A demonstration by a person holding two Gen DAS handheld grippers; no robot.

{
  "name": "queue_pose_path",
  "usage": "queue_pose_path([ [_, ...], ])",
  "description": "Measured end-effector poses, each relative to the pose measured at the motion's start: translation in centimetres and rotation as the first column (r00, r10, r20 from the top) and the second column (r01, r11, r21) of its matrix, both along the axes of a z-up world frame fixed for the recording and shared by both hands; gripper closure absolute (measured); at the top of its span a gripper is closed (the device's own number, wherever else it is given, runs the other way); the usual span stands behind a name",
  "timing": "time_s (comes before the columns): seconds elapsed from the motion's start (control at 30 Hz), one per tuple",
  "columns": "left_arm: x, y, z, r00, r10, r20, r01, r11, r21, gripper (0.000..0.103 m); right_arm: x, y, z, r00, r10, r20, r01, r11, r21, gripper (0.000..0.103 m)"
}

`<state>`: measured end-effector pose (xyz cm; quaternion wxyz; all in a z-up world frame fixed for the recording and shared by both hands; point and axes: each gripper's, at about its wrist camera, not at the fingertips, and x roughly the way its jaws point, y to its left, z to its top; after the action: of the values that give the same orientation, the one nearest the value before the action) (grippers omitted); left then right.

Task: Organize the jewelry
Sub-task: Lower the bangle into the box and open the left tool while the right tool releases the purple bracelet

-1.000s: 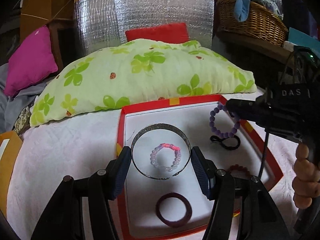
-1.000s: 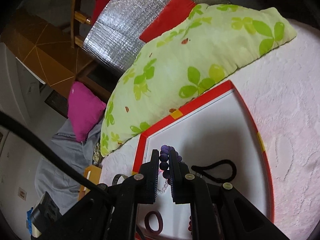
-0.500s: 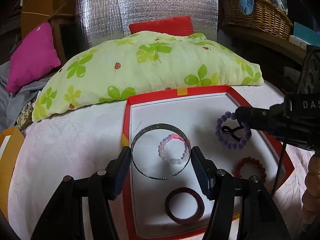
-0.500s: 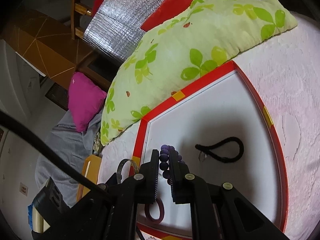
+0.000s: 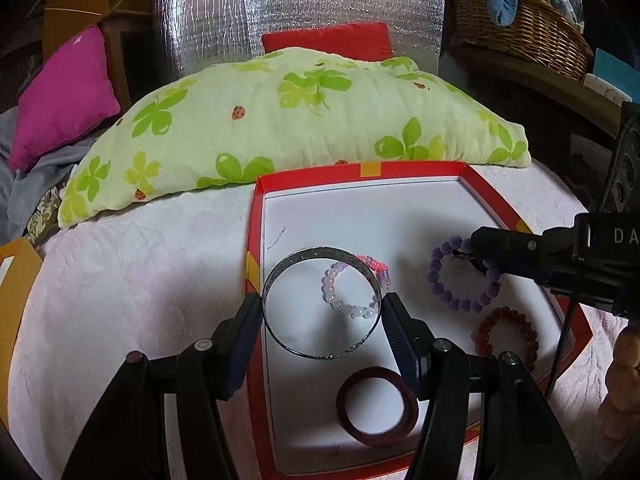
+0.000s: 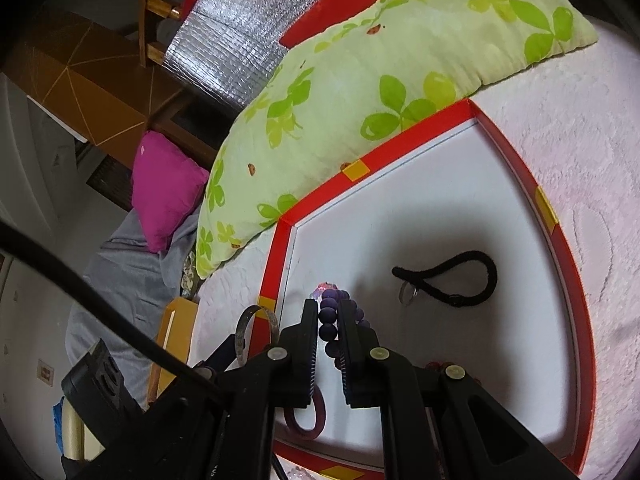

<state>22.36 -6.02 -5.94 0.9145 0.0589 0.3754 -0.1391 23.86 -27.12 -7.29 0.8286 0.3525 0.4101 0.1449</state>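
Observation:
A red-rimmed white tray [image 5: 256, 216] lies on the white bedspread. My left gripper [image 5: 322, 312] is shut on a silver bangle [image 5: 280, 276] and holds it above the tray's left side. My right gripper [image 6: 329, 312], also in the left wrist view [image 5: 480, 248], is shut on a purple bead bracelet [image 5: 460, 304] [image 6: 330, 320] above the tray's right part. In the tray lie a pale pink bead bracelet [image 5: 352, 310], a red bead bracelet [image 5: 508, 336], a maroon hair tie [image 5: 376, 404] and a black loop band [image 6: 452, 276].
A green clover-print pillow [image 5: 280, 128] lies just behind the tray. A magenta cushion [image 5: 64, 92] is at the far left, a wicker basket [image 5: 520, 28] at the back right. An orange box [image 5: 16, 280] sits at the bed's left edge.
My left gripper with the bangle has moved left over the tray's left edge. My right gripper has carried the purple bracelet lower and nearer, over the black band.

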Motion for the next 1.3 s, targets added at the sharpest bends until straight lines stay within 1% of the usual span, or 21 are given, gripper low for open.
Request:
queue_pose_path([
  [0.13, 0.2, 0.0, -0.3, 1.000, 0.002, -0.015, -0.002, 1.000, -0.003, 0.040, 0.1, 0.4, -0.6, 1.000, 0.008, -0.020, -0.009, 1.000, -0.008, 0.092],
  [0.27, 0.3, 0.2, -0.5, 0.999, 0.003, -0.032, -0.003, 1.000, -0.013, 0.040, 0.1, 0.5, -0.6, 1.000, 0.008, -0.021, -0.008, 1.000, -0.018, 0.092],
  [0.73, 0.6, 0.1, -1.5, 0.997, 0.008, -0.072, -0.008, 1.000, 0.007, 0.040, 0.1, 0.4, -1.3, 0.999, -0.008, -0.049, 0.004, 0.996, -0.084, 0.091],
  [0.83, 0.6, 0.0, -1.6, 0.997, 0.007, -0.073, -0.006, 1.000, 0.017, 0.040, 0.1, 0.5, -1.3, 0.999, -0.008, -0.049, 0.004, 0.996, -0.094, 0.091],
  [0.87, 0.6, 0.0, -1.6, 0.997, 0.007, -0.072, -0.006, 1.000, 0.020, 0.039, 0.1, 0.5, -1.3, 0.999, -0.009, -0.048, 0.005, 0.995, -0.098, 0.089],
  [1.3, 0.4, -0.1, -1.6, 0.997, 0.004, -0.074, -0.002, 0.999, 0.035, 0.039, 0.0, 0.3, -1.1, 0.998, -0.021, -0.051, 0.015, 0.992, -0.124, 0.089],
])
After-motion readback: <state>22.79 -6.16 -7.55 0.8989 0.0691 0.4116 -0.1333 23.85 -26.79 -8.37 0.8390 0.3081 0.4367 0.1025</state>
